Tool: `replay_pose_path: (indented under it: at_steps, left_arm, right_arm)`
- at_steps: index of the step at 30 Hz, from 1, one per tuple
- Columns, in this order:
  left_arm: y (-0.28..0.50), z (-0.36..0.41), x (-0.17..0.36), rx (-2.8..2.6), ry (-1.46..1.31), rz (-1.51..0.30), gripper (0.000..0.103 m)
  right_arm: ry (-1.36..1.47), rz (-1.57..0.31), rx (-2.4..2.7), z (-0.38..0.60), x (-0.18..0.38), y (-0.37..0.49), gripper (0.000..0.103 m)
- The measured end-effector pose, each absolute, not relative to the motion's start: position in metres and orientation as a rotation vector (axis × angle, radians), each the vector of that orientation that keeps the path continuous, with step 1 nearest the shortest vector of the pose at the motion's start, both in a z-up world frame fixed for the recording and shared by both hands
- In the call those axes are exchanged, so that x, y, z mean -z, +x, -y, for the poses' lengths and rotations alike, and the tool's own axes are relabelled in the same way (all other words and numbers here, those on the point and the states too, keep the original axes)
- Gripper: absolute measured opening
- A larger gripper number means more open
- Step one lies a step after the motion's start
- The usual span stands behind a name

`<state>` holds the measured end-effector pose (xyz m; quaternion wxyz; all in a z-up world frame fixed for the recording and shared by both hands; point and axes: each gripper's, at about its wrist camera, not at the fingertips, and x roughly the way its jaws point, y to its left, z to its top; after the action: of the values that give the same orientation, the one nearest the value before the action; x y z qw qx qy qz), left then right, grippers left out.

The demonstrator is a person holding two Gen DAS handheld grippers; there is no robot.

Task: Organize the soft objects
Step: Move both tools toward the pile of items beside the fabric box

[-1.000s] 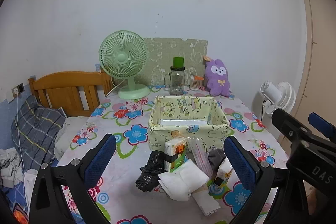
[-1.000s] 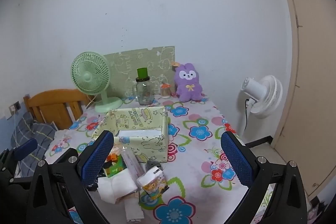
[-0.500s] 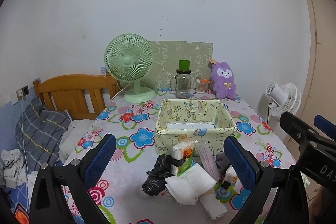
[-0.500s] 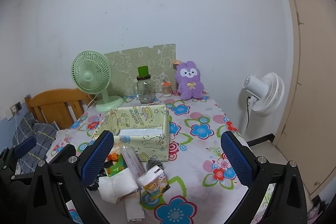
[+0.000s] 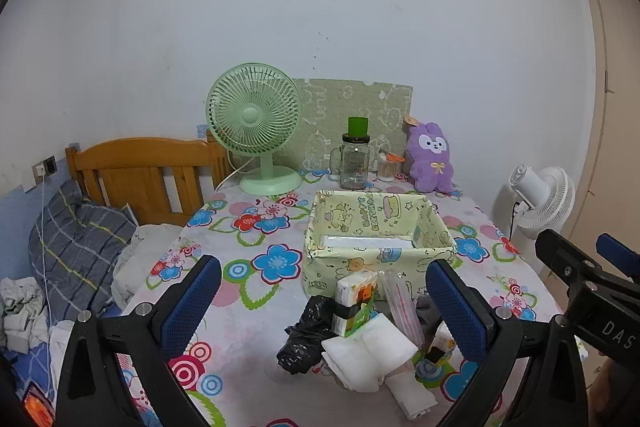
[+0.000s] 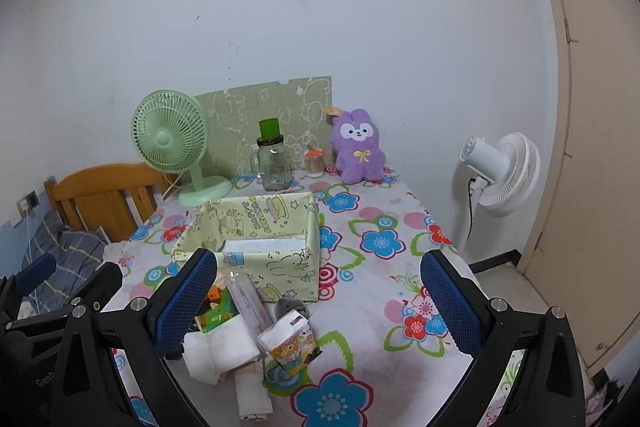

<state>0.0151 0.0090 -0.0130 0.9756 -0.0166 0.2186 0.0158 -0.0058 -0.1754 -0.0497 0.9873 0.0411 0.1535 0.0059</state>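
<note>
Up front, a flowered tablecloth (image 5: 256, 227) meets the white wall (image 5: 320, 7); both grippers' fingers (image 5: 192, 303) gape, empty.

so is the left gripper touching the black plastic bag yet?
Apart. In the left wrist view the left gripper is open, raised above the table, and bare tablecloth shows between its near finger and the black plastic bag.

Fabric bin (image 5: 378, 247) mid-table (image 5: 240, 339). Pile of tissue packs (image 5: 354, 301), folded cloths (image 5: 370, 353), bag (image 5: 306, 335) just before bin, toward near edge. Desk fan (image 5: 256, 123), jar (image 5: 354, 163), plush toy (image 5: 430, 159) along far edge, left to right.
</note>
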Motion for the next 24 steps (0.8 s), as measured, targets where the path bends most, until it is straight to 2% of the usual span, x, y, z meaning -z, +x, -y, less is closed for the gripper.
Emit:
replay_pose_path:
  at_steps: [24]
  left_arm:
    - [0.0188,-0.0041,0.0185,0.011,-0.039,-0.469,0.102]
  right_arm:
    - [0.094,-0.303,0.003,0.1819,0.0504,-0.0044,0.103]
